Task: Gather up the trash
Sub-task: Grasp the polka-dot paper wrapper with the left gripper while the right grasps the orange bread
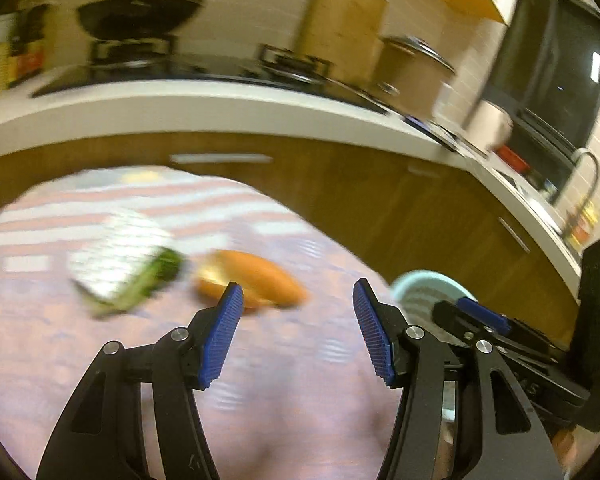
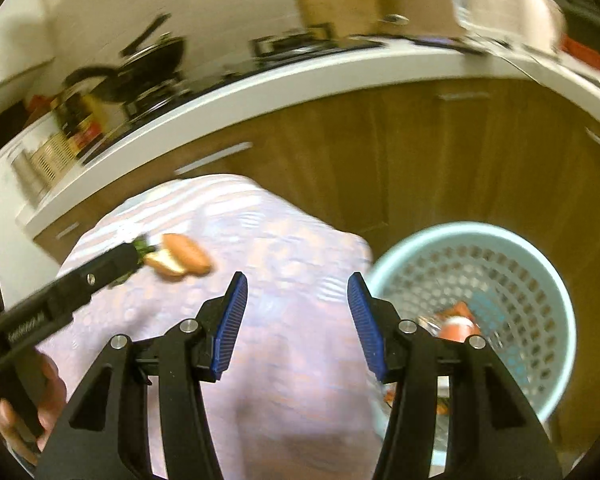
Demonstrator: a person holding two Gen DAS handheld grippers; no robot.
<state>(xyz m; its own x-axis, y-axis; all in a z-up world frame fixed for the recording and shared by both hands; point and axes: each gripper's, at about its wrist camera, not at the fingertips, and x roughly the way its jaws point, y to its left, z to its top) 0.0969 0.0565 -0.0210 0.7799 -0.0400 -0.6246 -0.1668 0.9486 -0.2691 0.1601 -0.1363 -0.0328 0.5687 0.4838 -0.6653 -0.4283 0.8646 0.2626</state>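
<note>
An orange wrapper (image 1: 256, 278) lies on the pink patterned tablecloth (image 1: 260, 380), just beyond my open, empty left gripper (image 1: 298, 334). A white and green wrapper (image 1: 124, 266) lies to its left. The orange wrapper (image 2: 184, 260) also shows in the right wrist view, next to the other gripper's black arm (image 2: 60, 296). My right gripper (image 2: 296, 328) is open and empty above the table's right edge. A light blue perforated trash basket (image 2: 496, 280) stands right of the table with an orange wrapper (image 2: 456, 322) inside. The basket's rim (image 1: 424, 280) shows in the left wrist view.
A white kitchen counter (image 1: 220, 108) with wooden cabinets (image 1: 380, 200) curves behind the table. On it stand a stove with a black pan (image 1: 140, 20), a metal pot (image 1: 416, 68) and a wooden board (image 1: 344, 20). The frames are motion-blurred.
</note>
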